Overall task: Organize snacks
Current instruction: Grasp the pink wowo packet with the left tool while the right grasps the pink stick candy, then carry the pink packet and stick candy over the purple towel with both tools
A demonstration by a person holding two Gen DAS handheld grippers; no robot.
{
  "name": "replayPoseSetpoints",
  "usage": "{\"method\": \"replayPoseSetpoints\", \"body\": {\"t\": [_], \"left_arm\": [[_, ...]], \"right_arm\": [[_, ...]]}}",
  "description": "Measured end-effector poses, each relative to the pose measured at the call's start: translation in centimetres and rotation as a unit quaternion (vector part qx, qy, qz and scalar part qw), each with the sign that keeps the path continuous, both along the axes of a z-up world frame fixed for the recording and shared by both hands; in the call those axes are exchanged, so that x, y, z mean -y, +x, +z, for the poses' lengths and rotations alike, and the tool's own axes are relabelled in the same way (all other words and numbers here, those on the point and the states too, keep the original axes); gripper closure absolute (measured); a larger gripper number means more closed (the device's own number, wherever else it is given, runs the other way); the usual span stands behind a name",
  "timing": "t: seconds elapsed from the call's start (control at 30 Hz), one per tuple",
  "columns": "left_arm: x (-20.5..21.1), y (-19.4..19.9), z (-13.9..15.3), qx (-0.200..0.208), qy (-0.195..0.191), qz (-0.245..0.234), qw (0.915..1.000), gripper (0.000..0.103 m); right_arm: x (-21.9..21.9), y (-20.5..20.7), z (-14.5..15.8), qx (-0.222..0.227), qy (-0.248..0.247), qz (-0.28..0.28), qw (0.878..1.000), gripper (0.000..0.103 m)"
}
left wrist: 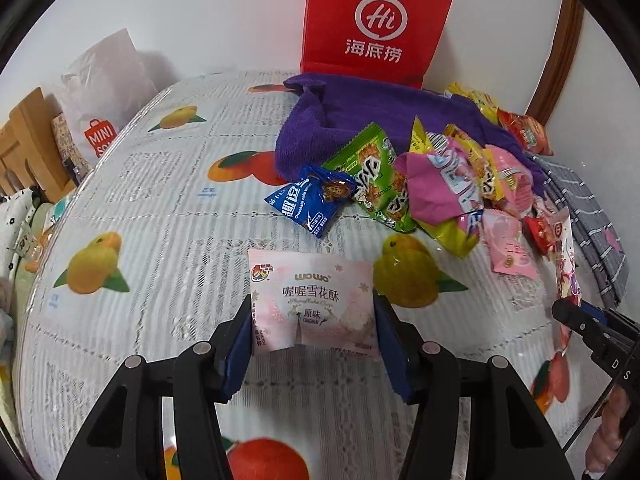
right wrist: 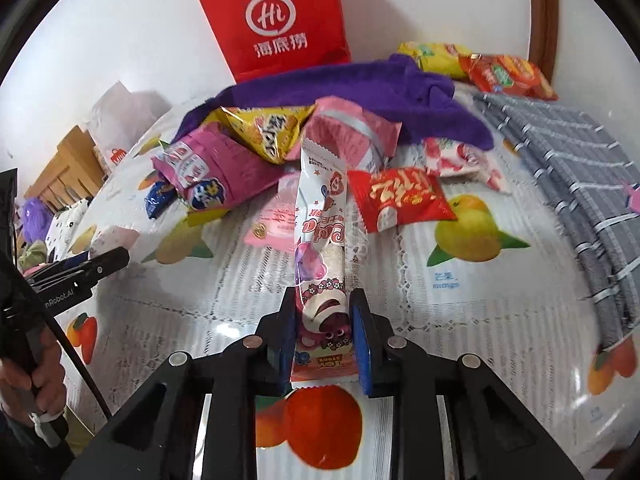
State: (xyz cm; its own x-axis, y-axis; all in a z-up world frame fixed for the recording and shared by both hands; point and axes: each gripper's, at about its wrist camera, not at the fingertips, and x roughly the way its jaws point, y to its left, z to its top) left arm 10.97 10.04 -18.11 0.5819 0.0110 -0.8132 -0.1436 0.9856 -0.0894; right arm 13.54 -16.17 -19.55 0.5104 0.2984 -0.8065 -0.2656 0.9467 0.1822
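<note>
Clamping a pale pink square snowflake-crisp packet (left wrist: 314, 306) by its two side edges, the left gripper (left wrist: 314, 334) holds it flat-faced toward the camera, print upright, just nearer than the snack pile (left wrist: 452, 184) on the fruit-patterned plastic tablecloth (left wrist: 160, 220). Only the left view shows the blue cookie packet (left wrist: 310, 200) whole and the green packet (left wrist: 376, 176) beside it.

The right view alone shows the right gripper (right wrist: 322, 332) clenched on a long white-and-pink stick-shaped snack wrapper (right wrist: 320, 240). Its long axis runs straight away from the jaws toward the red paper bag (right wrist: 276, 20), far end over the pile, print upside down. The red foil packet (right wrist: 400, 200) lies just right of it.
</note>
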Motion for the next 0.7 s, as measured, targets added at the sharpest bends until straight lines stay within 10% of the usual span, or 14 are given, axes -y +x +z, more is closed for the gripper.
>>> {"method": "replayPoseSetpoints", "body": {"t": [0.7], "left_arm": [[1.4, -0.7, 8.5, 0.058, -0.016, -0.019, 0.998, 0.049]], "right_arm": [[2.4, 0.1, 8.6, 0.034, 0.009, -0.042, 0.999, 0.076]]}}
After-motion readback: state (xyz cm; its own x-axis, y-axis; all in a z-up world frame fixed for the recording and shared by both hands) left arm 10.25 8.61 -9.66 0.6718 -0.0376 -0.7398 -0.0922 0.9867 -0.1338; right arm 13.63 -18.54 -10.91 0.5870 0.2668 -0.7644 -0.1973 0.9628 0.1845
